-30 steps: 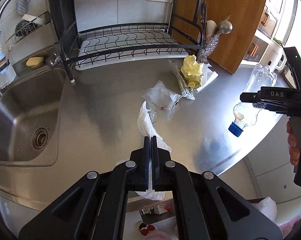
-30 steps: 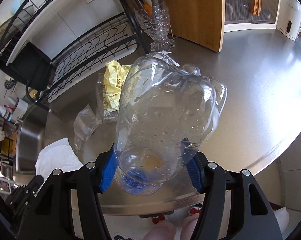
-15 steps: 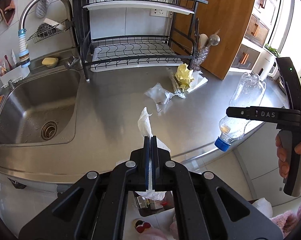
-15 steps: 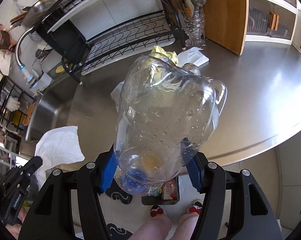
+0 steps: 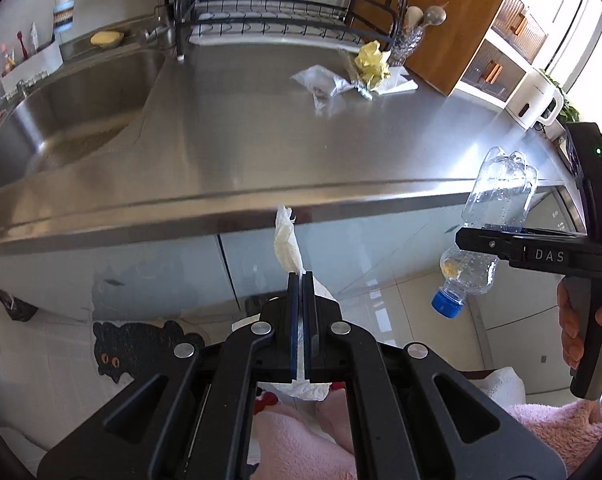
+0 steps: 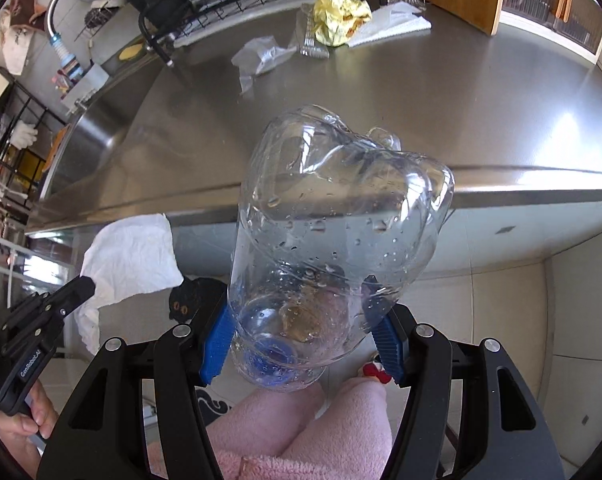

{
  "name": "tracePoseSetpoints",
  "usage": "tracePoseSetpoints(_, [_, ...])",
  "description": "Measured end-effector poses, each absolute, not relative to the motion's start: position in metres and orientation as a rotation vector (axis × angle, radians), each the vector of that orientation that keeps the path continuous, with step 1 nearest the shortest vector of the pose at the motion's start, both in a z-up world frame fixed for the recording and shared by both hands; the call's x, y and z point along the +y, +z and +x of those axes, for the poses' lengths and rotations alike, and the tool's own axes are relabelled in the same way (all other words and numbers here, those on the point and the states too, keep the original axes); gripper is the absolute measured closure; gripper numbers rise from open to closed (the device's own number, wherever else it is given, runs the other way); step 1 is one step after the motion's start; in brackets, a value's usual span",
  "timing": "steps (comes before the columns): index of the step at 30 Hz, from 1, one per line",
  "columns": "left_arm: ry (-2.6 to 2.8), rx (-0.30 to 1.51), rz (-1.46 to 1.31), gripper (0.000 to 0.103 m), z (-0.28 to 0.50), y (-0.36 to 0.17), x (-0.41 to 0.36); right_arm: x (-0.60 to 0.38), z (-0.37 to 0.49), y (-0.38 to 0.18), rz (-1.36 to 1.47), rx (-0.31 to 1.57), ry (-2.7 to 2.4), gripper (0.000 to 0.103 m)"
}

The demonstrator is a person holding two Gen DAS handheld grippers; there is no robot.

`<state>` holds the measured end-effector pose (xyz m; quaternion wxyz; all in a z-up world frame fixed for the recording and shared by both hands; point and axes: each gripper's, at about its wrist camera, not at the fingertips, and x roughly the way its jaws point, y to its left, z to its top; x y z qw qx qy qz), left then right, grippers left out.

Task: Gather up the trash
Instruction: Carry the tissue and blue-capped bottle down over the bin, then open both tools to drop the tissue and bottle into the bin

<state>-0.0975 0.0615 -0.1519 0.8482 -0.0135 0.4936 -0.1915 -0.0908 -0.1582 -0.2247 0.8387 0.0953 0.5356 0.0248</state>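
- Beyond the stainless steel counter edge (image 5: 341, 200), left gripper (image 5: 300, 280) is clenched on a crumpled white paper towel (image 5: 287, 240).
- Right gripper (image 6: 301, 344) is grasping a clear plastic bottle with blue cap (image 6: 333, 240), over open floor.

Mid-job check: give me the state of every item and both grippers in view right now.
Left gripper: shut on white paper towel.
Right gripper: shut on clear plastic bottle with blue cap, cap pointing down.
Crumpled yellow wrapper: lying on steel counter.
Clear plastic bag: crumpled on counter.

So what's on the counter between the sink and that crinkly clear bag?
Nothing. In the left wrist view, the counter between the sink and the clear bag is bare steel.
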Motion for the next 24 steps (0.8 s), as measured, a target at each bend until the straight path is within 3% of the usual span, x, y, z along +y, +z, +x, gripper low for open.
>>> tracePoseSetpoints(14, [-0.373,1.362,-0.068,0.103,-0.085,-0.312,0.053,-0.139,-0.08,-0.383,0.152,1.386,0.024,0.041])
tracePoseSetpoints(24, [-0.359,1.461,-0.039,0.103,-0.057,-0.413,0.041,-0.123,-0.048,-0.481,0.083,1.396,0.0,0.041])
